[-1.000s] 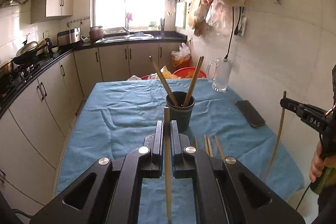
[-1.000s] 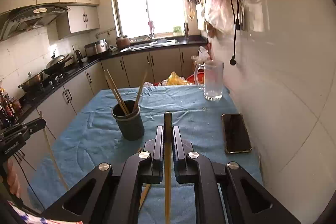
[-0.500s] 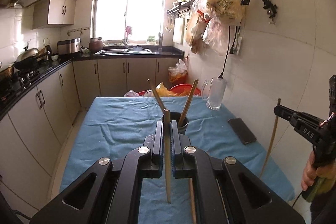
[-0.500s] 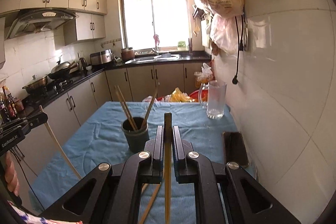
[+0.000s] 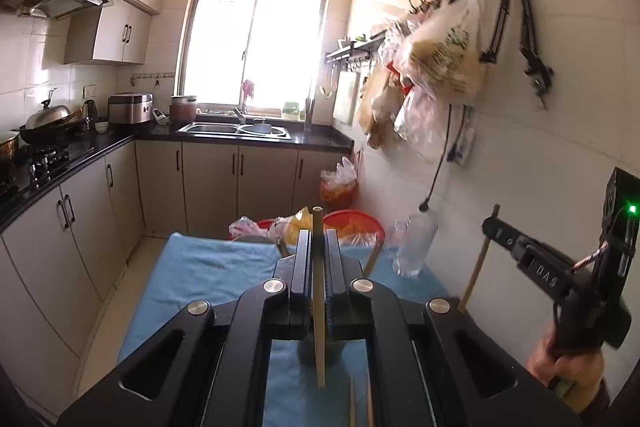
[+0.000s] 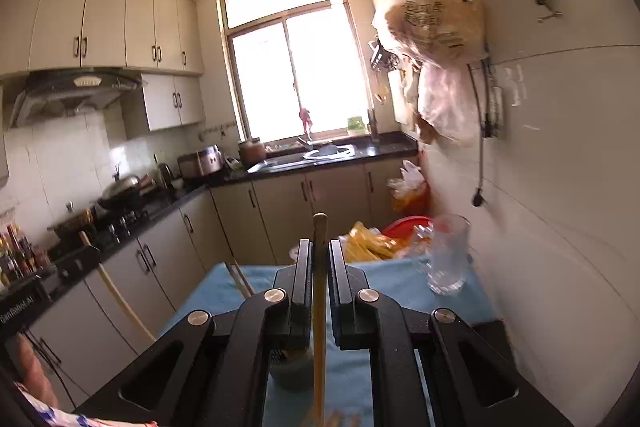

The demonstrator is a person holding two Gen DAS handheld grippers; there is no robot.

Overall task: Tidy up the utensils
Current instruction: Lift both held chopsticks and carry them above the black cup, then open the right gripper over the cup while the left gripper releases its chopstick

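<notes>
- Each chopstick (image 5: 319, 299) is clamped upright, tip down, for vertical insertion.
- Left tool (image 5: 319, 255) pinches one chopstick; right tool (image 6: 320, 259) pinches another chopstick (image 6: 319, 307).
- The holder cup (image 6: 291, 371) sits on the blue-covered counter (image 6: 404, 287), directly below both tools.
- Glass mug (image 6: 446, 255) stands far right, apart from the cup.

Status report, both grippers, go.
Left gripper shut on chopstick. Right gripper likewise. Utensil cup below, partly hidden. Nothing blocking.

Glass jug (image 6: 446, 259) and tiled wall (image 6: 560, 187) crowding the table's (image 6: 400, 287) right edge.
</notes>
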